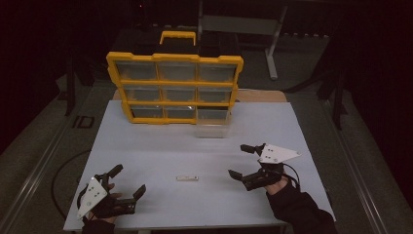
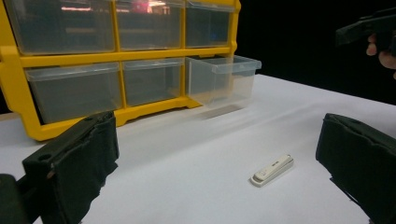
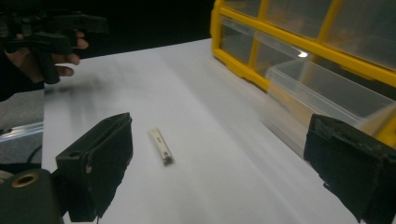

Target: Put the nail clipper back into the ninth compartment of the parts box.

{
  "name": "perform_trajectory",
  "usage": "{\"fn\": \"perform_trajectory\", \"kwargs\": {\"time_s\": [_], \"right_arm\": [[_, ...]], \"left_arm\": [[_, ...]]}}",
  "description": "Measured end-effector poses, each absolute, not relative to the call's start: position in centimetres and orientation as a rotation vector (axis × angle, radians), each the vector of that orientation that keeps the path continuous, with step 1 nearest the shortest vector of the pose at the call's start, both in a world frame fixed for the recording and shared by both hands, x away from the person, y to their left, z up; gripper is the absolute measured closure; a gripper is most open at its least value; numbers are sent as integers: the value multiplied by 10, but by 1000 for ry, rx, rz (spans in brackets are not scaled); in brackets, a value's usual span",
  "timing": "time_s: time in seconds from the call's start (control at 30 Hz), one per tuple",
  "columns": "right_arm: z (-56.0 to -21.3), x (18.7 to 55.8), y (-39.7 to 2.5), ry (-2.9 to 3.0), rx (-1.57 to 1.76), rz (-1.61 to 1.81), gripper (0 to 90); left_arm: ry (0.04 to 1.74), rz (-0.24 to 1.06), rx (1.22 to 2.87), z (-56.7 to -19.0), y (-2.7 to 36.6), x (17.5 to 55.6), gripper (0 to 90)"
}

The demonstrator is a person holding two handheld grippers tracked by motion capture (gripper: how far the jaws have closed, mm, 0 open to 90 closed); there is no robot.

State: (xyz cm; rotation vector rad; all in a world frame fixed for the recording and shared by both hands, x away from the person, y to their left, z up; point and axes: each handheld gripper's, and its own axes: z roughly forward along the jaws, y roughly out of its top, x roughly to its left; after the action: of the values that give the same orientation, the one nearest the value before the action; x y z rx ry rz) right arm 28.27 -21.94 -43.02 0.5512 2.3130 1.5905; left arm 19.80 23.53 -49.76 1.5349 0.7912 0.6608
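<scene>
Both claws, left claw point(image 1: 130, 181) and right claw point(image 1: 244, 161), are being held apart and empty; small white stick point(image 1: 187, 178) is lying ungrasped mid-tabletop point(image 1: 146, 146), clear drawer point(image 1: 212, 129) already pulled out.

Bare table point(image 1: 146, 156) around small stick point(image 1: 187, 178); pulled-out drawer point(image 1: 212, 127) juts from organizer point(image 1: 175, 87).

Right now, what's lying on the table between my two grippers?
A small white stick lies flat on the table, between the left gripper and right gripper, touching neither. The high view shows it.
</scene>
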Motion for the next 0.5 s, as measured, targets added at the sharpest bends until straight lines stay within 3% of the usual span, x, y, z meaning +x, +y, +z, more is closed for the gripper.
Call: {"fn": "perform_trajectory", "kwargs": {"time_s": [0.5], "right_arm": [[-438,298,-170,2460,394,1611,81]], "left_arm": [[780,652,1531,-497,235,197,3]]}}
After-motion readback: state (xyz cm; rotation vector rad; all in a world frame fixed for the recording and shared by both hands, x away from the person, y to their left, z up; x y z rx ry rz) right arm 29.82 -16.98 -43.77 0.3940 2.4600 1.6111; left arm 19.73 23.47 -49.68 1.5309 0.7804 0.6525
